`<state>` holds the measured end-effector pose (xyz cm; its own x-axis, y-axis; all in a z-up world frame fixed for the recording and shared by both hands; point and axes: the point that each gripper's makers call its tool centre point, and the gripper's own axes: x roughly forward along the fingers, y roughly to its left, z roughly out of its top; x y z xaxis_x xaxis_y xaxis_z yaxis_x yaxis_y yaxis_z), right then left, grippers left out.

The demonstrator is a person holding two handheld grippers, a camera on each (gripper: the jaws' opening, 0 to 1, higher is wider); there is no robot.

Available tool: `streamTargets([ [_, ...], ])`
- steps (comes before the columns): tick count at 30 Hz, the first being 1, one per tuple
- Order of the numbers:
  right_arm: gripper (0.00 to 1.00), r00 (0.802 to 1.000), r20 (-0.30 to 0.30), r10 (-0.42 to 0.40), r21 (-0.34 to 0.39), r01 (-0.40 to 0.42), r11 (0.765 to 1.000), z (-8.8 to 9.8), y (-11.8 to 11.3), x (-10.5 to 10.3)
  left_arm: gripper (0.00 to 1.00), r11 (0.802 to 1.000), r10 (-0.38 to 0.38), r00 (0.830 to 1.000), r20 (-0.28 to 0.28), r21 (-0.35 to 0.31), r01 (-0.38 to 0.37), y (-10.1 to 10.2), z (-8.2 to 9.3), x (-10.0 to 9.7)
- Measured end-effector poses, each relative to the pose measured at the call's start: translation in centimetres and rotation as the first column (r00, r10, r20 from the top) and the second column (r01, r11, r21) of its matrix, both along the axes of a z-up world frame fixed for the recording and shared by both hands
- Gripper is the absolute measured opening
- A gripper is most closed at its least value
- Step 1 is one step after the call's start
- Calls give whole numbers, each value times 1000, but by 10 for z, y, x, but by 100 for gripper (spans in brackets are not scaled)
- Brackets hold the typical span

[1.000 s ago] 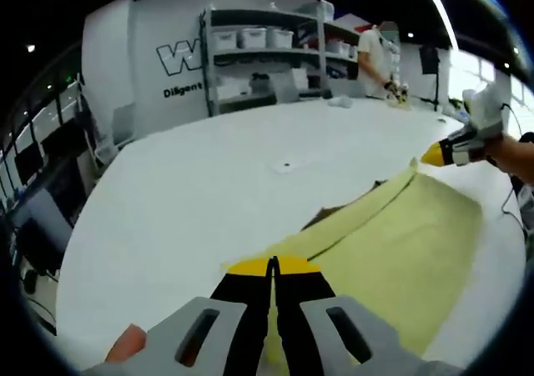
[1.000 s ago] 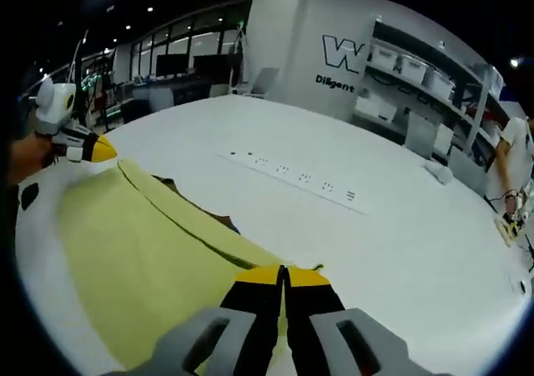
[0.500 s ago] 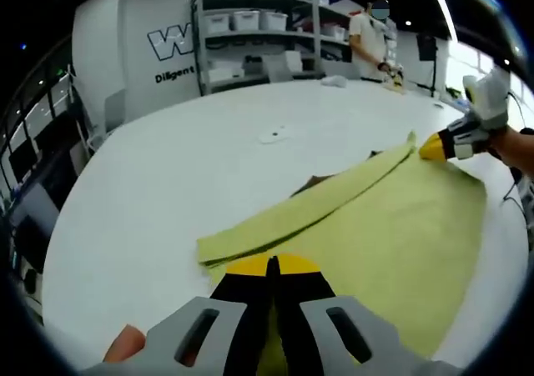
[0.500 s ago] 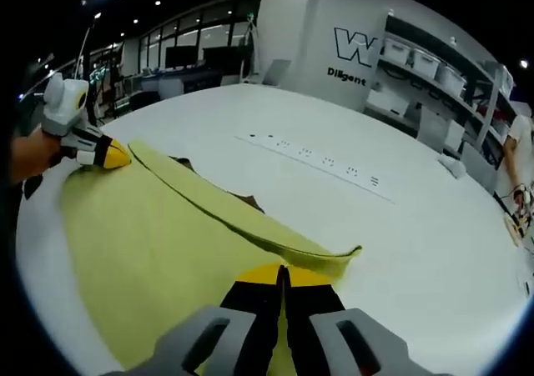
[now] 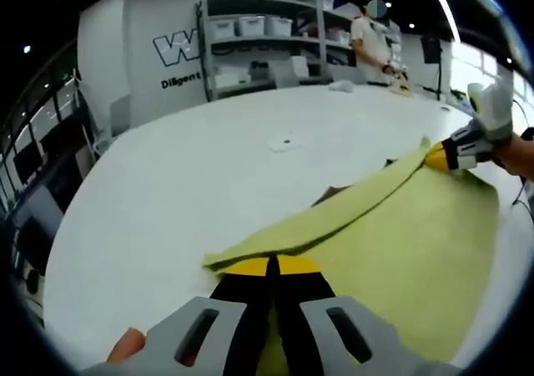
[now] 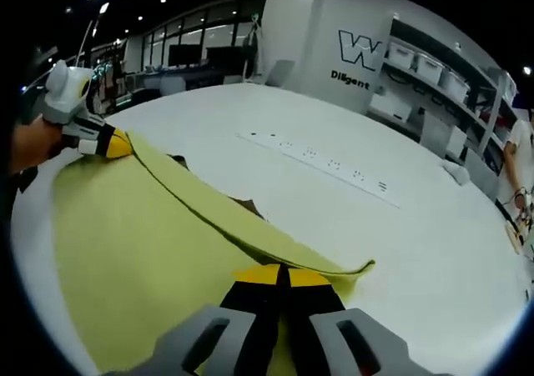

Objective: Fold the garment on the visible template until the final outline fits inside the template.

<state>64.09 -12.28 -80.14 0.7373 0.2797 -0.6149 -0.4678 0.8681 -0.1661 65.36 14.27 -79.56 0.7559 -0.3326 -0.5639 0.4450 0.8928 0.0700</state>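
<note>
White and wide, the round tabletop (image 5: 183, 176) carries a pale yellow-green cloth garment (image 5: 400, 251), and behind it stands a grey metal shelf rack with white storage boxes (image 5: 259, 47) against a wall with large letters. A dark brown sheet, perhaps the template (image 5: 329, 196), peeks out from under the far edge of the garment; most of it is hidden, so I cannot judge its outline.

The left gripper (image 5: 273, 265) has its yellow-tipped fingers pressed together on one corner of the garment, and the right gripper (image 6: 284, 274) is closed on the other corner of the same edge. Between these two corners the edge looks raised off the tabletop and doubled over, making a long narrow band that lies on the rest of the garment.

I judge that a fold is in progress: one side is being carried across the garment. The next move probably calls for both grippers to travel together, keeping the held edge straight, and to lay it down flat where the folded cloth stays within the brown sheet.
</note>
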Motion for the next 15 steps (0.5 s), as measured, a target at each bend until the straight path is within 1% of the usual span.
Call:
streamTargets([
  [6,0,1000,8,-3,5,3,1000,3,2,16,0,1000,23,1000,6,-4,-23,4,1,13],
  [13,0,1000,8,-6,2,6,1000,2,4,20,0,999,38,999,27,4,-38,10,5,20],
  [15,0,1000,5,-8,-1,8,1000,0,4,22,0,999,38,999,18,12,-38,12,3,21],
])
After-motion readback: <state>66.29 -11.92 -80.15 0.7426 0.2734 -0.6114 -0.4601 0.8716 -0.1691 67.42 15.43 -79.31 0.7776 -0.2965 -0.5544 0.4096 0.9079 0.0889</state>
